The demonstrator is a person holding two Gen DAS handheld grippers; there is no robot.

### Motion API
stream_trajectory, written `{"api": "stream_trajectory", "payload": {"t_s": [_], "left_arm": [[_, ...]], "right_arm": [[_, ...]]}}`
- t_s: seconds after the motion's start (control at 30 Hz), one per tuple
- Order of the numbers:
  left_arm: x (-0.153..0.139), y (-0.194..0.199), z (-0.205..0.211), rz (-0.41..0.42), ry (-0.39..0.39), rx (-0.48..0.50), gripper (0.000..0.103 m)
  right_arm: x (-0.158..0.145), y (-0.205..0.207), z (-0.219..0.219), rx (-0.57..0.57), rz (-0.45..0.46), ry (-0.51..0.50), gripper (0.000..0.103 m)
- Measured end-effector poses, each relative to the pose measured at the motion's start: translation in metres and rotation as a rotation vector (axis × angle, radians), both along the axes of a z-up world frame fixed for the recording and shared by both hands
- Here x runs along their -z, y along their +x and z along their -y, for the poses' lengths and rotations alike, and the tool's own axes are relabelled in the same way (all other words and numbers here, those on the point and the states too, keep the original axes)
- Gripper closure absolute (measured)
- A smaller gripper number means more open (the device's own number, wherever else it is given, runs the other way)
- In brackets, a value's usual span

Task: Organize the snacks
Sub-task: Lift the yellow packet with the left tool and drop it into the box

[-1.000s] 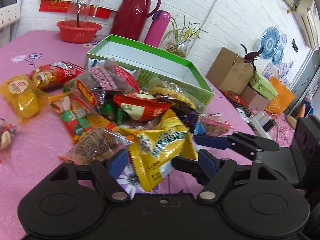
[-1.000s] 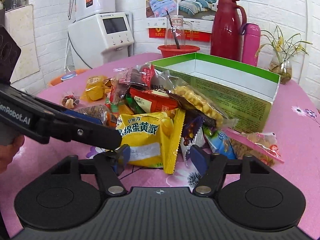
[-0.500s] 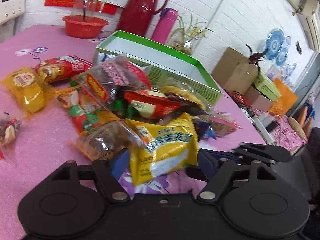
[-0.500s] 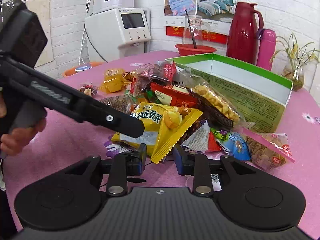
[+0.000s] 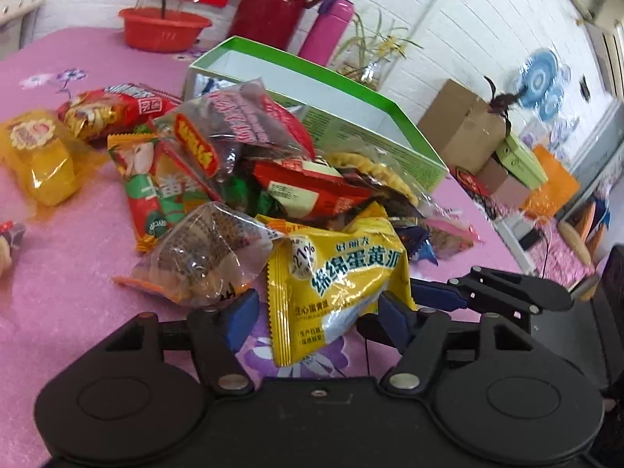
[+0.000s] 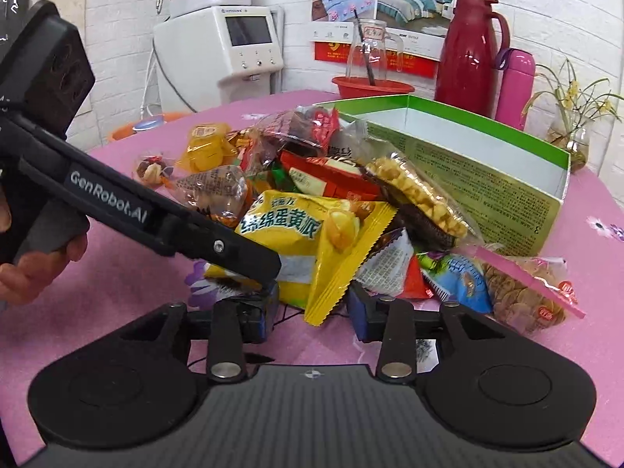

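A pile of snack packets (image 5: 249,179) lies on the pink table in front of an open green box (image 5: 312,89). A yellow egg-yolk pie packet (image 5: 335,284) sits at the near edge of the pile, between the fingers of my left gripper (image 5: 316,316), which is open around it. In the right wrist view the same yellow packet (image 6: 312,241) lies in front of my right gripper (image 6: 312,312), which is open with one corner of the packet between its fingers. The left gripper's arm (image 6: 148,214) crosses that view from the left. The green box (image 6: 468,156) stands empty.
A red thermos (image 6: 468,50), a pink flask (image 6: 514,78), a red bowl with a glass jug (image 6: 370,85) and a plant vase (image 6: 573,136) stand behind the box. A water dispenser (image 6: 234,46) stands past the table's far left. Cardboard boxes (image 5: 468,124) sit on the floor.
My right gripper closed partway, then opened again. My left gripper moved forward so the yellow packet now sits between its fingers. Both views shifted slightly closer to the pile.
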State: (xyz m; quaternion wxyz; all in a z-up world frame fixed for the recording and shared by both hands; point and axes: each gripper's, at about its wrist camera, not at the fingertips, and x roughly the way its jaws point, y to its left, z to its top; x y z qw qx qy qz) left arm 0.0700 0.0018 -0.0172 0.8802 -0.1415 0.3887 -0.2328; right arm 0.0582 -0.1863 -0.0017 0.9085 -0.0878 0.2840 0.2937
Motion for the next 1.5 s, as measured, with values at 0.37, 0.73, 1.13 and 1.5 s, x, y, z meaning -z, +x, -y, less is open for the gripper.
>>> {"api": "stream_trajectory", "payload": {"t_s": [0.37, 0.73, 1.13, 1.5], "left_arm": [[-0.005, -0.008, -0.003, -0.013, -0.045, 0.017, 0.085], [-0.072, -0.016, 0.009, 0.195, -0.058, 0.066, 0.085], [-0.088, 0.081, 0.033, 0.224, -0.030, 0.109, 0.085], [-0.064, 0.138, 0.044, 0.189, 0.047, 0.047, 0.000]], "right_arm": [[-0.005, -0.009, 0.001, 0.013, 0.042, 0.040, 0.079], [-0.060, -0.023, 0.017, 0.044, 0.233, 0.087, 0.079], [-0.067, 0.059, 0.028, 0.159, 0.303, 0.104, 0.079], [-0.036, 0.116, 0.038, 0.240, 0.151, 0.122, 0.036]]}}
